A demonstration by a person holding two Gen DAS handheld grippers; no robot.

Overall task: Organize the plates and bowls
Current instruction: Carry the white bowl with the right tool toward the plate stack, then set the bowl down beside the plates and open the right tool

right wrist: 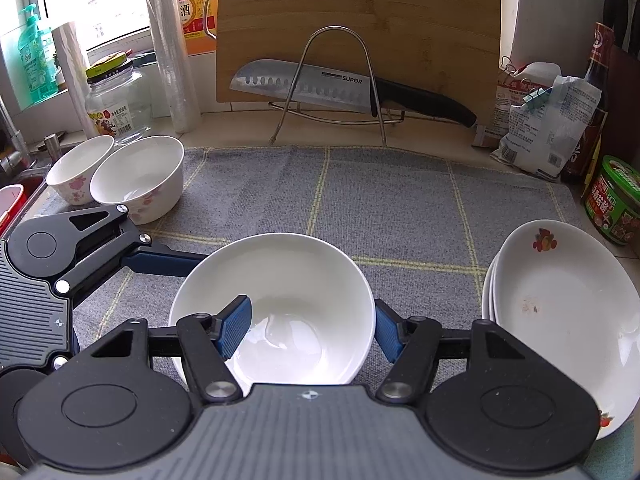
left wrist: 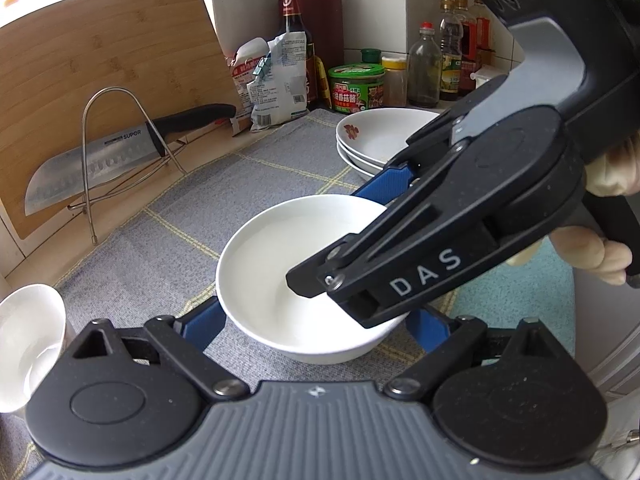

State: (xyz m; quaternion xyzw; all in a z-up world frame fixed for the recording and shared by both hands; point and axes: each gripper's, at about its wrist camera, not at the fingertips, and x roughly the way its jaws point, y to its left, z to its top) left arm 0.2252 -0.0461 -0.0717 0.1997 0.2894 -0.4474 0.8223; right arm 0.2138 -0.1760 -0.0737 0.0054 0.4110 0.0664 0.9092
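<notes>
A plain white bowl (left wrist: 280,248) (right wrist: 280,280) is low over the grey checked cloth (right wrist: 400,208); whether it rests on the cloth I cannot tell. My left gripper (left wrist: 314,320) spans it, with a blue finger (left wrist: 200,328) pressed to each side of its lower wall. My right gripper (right wrist: 310,328) (left wrist: 340,236) straddles the bowl's wall. One of its fingers (right wrist: 236,328) hangs inside the bowl clear of the wall, and the other stands just outside the rim. A stack of white plates (right wrist: 560,312) (left wrist: 380,136) lies to the right.
Two flowered bowls (right wrist: 136,180) stand at the cloth's far left by a glass jar (right wrist: 116,104). A knife on a wire rack (right wrist: 340,88) leans on a wooden cutting board (right wrist: 360,20). Bags, bottles and a green tub (right wrist: 616,204) crowd the right corner.
</notes>
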